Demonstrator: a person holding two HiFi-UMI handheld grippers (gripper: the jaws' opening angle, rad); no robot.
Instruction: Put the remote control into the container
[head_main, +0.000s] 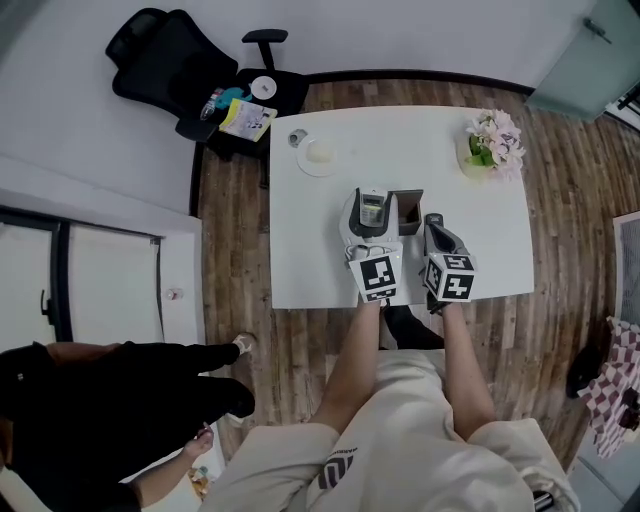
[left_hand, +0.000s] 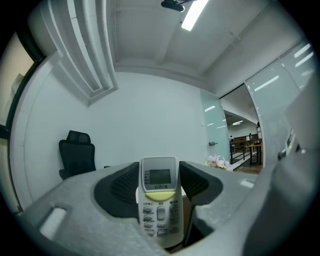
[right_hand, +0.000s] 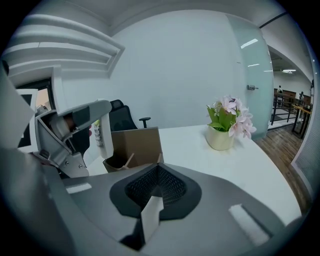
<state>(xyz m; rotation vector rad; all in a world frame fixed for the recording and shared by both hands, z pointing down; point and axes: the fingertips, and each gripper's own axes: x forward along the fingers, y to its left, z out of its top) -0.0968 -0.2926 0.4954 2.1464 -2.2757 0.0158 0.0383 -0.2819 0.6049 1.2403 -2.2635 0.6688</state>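
A white remote control (left_hand: 159, 200) with a grey screen and a yellow button stands upright between the black pads of my left gripper (left_hand: 159, 182), which is shut on it. In the head view the left gripper (head_main: 371, 204) holds the remote control (head_main: 372, 211) above the white table (head_main: 300, 250), just left of the open brown cardboard container (head_main: 408, 212). My right gripper (head_main: 434, 221) is to the right of the container, shut and empty, its pads pressed together (right_hand: 157, 187). The right gripper view shows the container (right_hand: 134, 147) ahead, with the remote control (right_hand: 102, 134) edge-on to its left.
A white dish (head_main: 319, 156) sits at the table's far left. A pot of pink flowers (head_main: 491, 143) stands at the far right corner. A black office chair (head_main: 175, 60) is beyond the table's left side, and a person in black (head_main: 100, 400) stands at the lower left.
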